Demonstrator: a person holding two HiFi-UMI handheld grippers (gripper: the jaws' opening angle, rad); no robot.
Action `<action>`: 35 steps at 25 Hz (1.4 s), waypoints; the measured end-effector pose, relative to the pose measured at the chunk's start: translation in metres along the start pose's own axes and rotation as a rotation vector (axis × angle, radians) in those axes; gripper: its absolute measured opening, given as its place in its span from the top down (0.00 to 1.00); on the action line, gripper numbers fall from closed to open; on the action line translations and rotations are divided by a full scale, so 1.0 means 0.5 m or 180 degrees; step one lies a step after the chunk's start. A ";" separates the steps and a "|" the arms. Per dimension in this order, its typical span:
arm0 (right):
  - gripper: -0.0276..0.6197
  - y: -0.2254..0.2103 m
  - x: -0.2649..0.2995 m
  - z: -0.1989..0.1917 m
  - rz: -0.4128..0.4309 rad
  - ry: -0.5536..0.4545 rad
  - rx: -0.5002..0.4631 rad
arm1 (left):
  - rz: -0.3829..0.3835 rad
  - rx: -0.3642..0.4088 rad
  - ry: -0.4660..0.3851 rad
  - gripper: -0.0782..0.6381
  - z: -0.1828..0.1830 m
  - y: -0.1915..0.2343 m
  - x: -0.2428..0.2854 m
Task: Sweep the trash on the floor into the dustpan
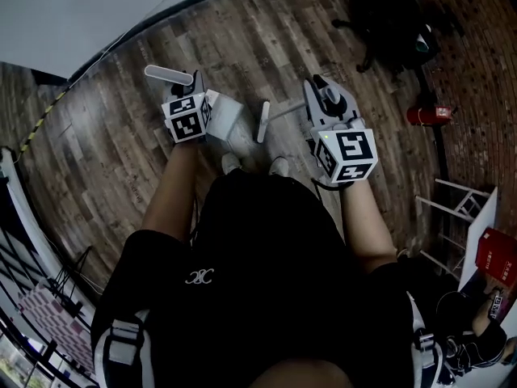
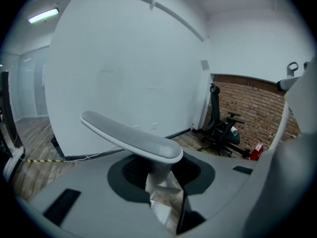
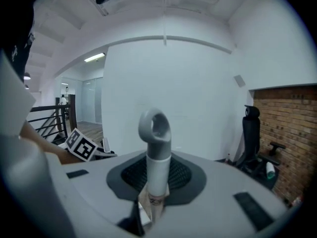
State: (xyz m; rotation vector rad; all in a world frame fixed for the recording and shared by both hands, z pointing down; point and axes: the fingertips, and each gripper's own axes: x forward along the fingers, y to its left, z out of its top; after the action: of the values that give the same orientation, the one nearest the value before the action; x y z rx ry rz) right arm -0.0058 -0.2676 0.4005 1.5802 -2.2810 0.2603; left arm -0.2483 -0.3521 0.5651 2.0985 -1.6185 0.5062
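Head view: left gripper (image 1: 192, 87) is clamped on the pale grey flat bar handle (image 1: 168, 75) of a white plastic dustpan (image 1: 230, 121). The pan sits mid-floor over dark wood-plank floor (image 1: 121, 136), just ahead of the person's shoes (image 1: 231, 163). Right gripper (image 1: 321, 94) holds a thin white broom (image 1: 263, 121). No trash can be made out.

Left gripper view: jaws closed on the handle's stem (image 2: 159, 175).

Right gripper view: jaws closed on the white broom pole with grey loop end (image 3: 157, 155).

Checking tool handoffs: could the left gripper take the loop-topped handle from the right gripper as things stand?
Probably not. The left gripper has its jaws shut on a flat grey handle, and the loop-topped handle is clamped in the right gripper.
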 end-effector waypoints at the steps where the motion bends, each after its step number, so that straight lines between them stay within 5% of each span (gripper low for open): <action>1: 0.84 -0.017 -0.014 0.000 -0.0036 -0.0014 -0.0001 | -0.0040 0.0064 -0.0027 0.73 0.018 -0.018 -0.011; 13: 0.84 -0.202 -0.166 0.019 -0.0416 -0.0365 0.0363 | -0.0505 0.0537 -0.0585 0.75 0.263 -0.255 -0.142; 23: 0.84 -0.293 -0.252 0.000 -0.0587 -0.0362 0.0535 | -0.0919 0.0690 -0.0807 0.75 0.319 -0.432 -0.203; 35: 0.84 -0.345 -0.284 -0.021 -0.0714 -0.0365 0.0567 | -0.1146 0.0704 -0.0865 0.75 0.329 -0.534 -0.199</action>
State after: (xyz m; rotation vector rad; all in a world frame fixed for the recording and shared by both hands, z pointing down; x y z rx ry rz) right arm 0.2013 -0.2031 0.3468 1.9708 -2.1885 0.3295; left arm -0.0113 -0.3034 0.3424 2.6493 -1.3165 0.2989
